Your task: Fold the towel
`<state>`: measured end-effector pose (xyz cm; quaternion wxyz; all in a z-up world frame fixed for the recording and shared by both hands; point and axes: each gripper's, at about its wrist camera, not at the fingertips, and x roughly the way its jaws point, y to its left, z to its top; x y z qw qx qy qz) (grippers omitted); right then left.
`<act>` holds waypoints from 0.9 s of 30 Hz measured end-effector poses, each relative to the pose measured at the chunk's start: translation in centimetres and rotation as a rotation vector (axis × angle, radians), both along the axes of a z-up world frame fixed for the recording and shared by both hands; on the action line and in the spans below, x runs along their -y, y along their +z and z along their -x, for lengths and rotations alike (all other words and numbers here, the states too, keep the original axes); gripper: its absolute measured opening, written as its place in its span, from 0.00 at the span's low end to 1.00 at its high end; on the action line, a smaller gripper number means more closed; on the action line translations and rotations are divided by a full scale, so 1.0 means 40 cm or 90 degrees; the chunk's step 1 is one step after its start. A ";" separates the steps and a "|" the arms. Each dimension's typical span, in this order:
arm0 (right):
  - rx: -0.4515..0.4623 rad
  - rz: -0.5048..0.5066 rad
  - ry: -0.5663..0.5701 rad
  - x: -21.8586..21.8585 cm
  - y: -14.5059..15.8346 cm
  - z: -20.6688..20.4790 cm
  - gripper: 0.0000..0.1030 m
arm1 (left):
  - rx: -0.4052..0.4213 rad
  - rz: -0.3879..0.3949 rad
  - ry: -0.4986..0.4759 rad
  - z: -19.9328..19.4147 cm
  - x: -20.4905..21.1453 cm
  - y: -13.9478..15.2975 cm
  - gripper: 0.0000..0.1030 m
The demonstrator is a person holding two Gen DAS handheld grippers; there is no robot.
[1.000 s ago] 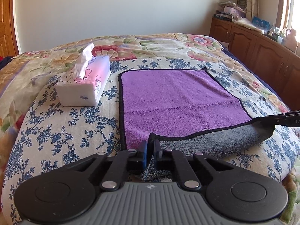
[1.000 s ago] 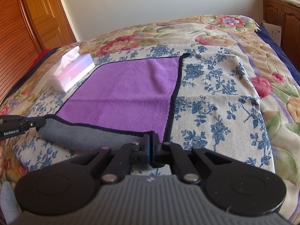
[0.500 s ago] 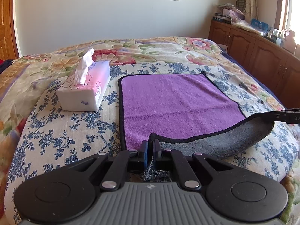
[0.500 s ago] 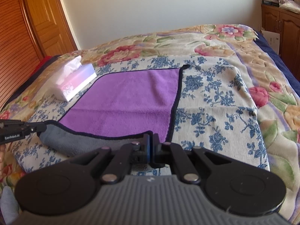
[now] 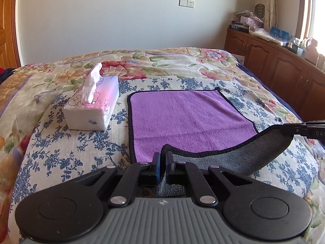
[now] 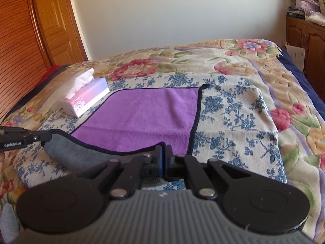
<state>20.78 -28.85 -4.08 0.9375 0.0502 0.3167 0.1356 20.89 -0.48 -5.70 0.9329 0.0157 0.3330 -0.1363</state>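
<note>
Towel (image 5: 182, 118): purple upper face, grey underside, thin black hem; far portion lies flat on the bed (image 5: 61, 152), near edge raised and curling back to expose the grey side. Left of it, well apart, stands a tissue box (image 5: 91, 109) on the blue-flowered cover. Pale wall with a switch plate (image 5: 186, 2) behind; wooden cabinets (image 5: 284, 65) at right. The left gripper (image 5: 162, 162) is clenched on the towel's near left corner; the right gripper (image 6: 163, 158) is clenched on its near right corner. Between these 2 tools the hem sags.
</note>
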 end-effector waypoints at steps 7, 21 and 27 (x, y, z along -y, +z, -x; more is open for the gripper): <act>0.018 -0.006 0.003 0.001 0.018 -0.007 0.03 | 0.004 0.010 0.003 -0.009 0.000 0.020 0.05; 0.047 0.012 0.008 -0.006 0.043 -0.043 0.03 | 0.017 0.013 0.017 -0.039 -0.001 0.042 0.05; 0.055 0.021 0.011 -0.006 0.046 -0.058 0.03 | 0.018 0.020 0.017 -0.059 -0.005 0.054 0.05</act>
